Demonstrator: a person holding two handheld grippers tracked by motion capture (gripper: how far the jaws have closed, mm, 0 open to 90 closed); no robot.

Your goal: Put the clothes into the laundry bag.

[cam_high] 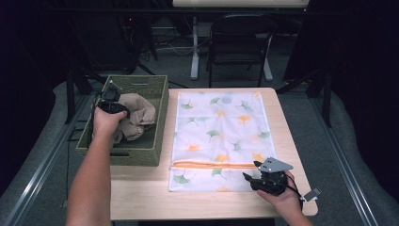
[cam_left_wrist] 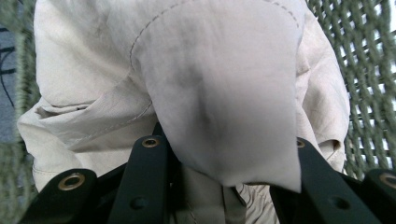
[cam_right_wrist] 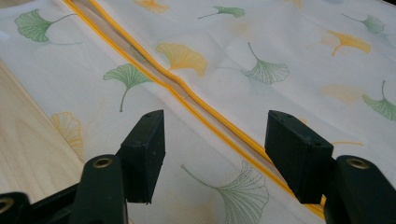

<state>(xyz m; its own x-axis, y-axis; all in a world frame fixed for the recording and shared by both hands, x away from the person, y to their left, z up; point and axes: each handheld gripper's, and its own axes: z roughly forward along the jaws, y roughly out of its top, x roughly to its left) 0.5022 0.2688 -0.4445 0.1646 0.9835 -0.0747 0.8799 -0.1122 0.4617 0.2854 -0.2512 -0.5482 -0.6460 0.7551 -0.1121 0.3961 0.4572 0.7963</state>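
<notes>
A beige garment (cam_high: pixel 140 114) lies bunched in the green woven basket (cam_high: pixel 141 156) at the table's left. My left gripper (cam_high: pixel 115 109) is down in the basket, shut on a fold of that garment (cam_left_wrist: pixel 219 93), which hangs over and hides the jaw tips of my left gripper (cam_left_wrist: pixel 224 142). A white mesh bag (cam_high: pixel 221 127) printed with ginkgo leaves lies flat at the table's middle, its orange zipper (cam_high: pixel 211 165) near the front. My right gripper (cam_high: pixel 251 170) rests at the bag's front right corner. That right gripper (cam_right_wrist: pixel 215 126) stands open over the zipper (cam_right_wrist: pixel 196 100), holding nothing.
The basket's woven wall (cam_left_wrist: pixel 369 84) rises close behind the garment. Bare wooden table (cam_high: pixel 141 193) lies in front of basket and bag. A black folding chair (cam_high: pixel 240 37) stands beyond the far edge. A small white tag (cam_high: pixel 311 194) trails by the right hand.
</notes>
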